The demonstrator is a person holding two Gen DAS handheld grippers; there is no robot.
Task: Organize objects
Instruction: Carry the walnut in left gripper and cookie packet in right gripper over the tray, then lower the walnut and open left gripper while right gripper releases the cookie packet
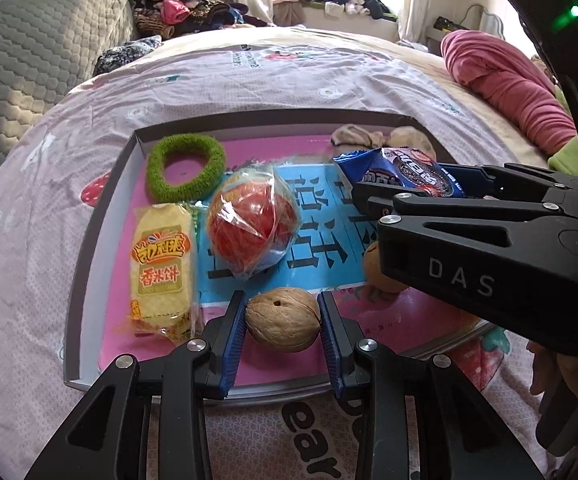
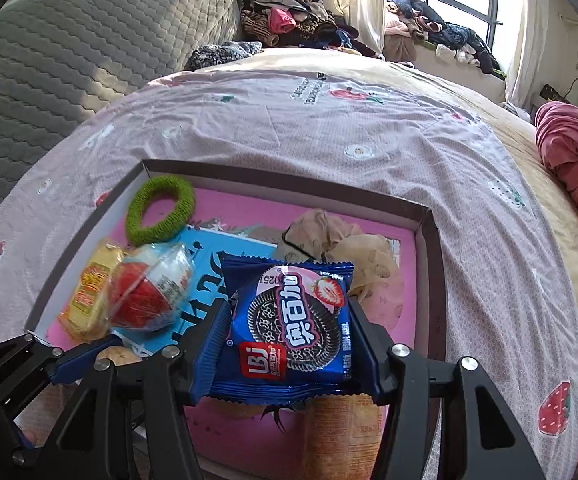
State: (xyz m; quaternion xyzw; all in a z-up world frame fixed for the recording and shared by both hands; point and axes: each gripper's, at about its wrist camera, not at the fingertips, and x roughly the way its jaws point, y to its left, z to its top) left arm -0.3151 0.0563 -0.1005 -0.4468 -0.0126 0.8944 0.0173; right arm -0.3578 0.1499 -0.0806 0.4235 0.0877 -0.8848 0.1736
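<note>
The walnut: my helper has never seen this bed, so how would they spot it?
On the bed lies a shallow box lid with a pink lining. At its near edge the round, tan, wrinkled walnut sits between the left gripper fingers, the only bare, unwrapped item among packaged snacks.

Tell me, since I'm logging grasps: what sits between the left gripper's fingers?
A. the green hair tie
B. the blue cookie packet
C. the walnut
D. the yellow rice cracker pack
C: the walnut sits between the left gripper's blue pads; the right gripper holds the blue cookie packet.
</note>
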